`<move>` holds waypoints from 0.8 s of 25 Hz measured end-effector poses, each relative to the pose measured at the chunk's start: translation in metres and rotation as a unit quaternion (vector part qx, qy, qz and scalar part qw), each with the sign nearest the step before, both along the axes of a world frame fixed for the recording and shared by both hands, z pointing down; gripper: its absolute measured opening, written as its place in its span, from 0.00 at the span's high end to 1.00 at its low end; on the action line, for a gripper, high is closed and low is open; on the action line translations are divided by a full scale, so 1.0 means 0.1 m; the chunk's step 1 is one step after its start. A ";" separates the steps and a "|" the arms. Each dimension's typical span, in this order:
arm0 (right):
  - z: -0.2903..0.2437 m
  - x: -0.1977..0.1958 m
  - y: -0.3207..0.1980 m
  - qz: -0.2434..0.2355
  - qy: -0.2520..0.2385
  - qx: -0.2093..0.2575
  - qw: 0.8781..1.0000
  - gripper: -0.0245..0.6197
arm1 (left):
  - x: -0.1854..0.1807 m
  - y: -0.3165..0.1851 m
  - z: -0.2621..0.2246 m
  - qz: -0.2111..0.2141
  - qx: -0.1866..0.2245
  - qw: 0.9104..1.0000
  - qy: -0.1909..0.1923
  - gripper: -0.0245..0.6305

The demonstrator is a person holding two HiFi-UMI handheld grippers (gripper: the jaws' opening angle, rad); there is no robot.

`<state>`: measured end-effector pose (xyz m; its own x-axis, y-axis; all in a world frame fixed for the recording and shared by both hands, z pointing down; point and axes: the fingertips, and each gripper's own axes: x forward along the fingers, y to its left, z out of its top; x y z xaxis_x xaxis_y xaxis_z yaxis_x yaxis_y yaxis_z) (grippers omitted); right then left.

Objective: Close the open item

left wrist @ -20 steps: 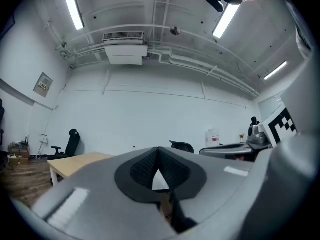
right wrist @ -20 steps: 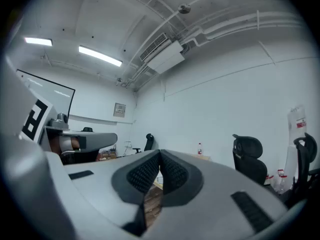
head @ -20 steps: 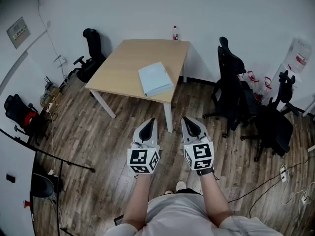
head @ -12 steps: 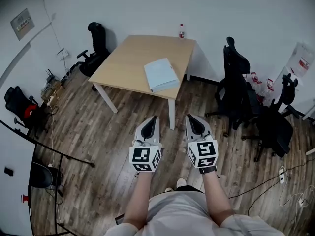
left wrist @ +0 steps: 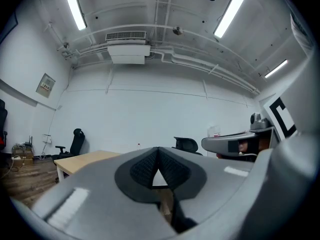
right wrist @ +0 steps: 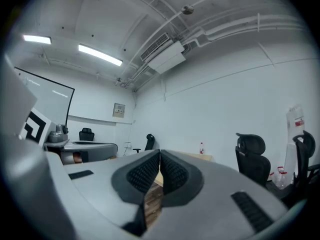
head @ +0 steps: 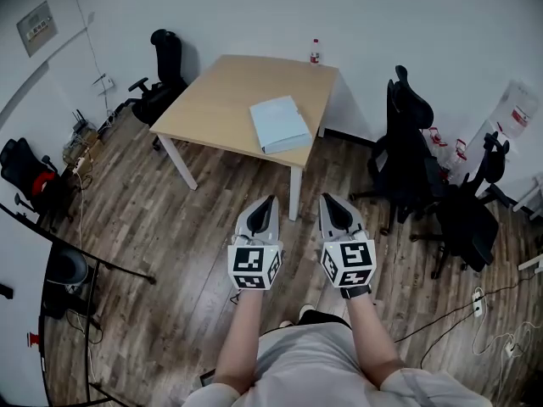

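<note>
Folder (head: 280, 124) on table (head: 212, 100) — well beyond left tool (head: 269, 202), right tool (head: 327, 199); both closed

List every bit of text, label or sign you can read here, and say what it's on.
No text reads clearly.
Wall plaque: print too small to read.
Bottle on the table: red label, too small.
Water jug: red label, blurred.
Marker cubes on the left gripper and right gripper: black-and-white squares, no words.

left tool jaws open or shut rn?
Shut. In the left gripper view the left tool has its jaws meeting at the tips, with nothing held between them.
</note>
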<state>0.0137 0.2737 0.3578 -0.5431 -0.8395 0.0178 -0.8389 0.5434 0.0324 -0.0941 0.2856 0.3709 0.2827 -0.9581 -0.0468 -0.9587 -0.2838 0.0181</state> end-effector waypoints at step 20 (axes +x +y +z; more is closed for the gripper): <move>0.30 -0.33 -1.77 -0.041 0.022 -0.010 0.999 0.94 | -0.22 -1.57 0.10 -0.031 -0.009 0.999 -0.011 0.95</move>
<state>-0.0196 0.0968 0.3879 -0.6078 -0.7918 0.0602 -0.7899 0.6106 0.0564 -0.1157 0.1287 0.3805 0.2240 -0.9743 -0.0233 -0.9746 -0.2241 0.0011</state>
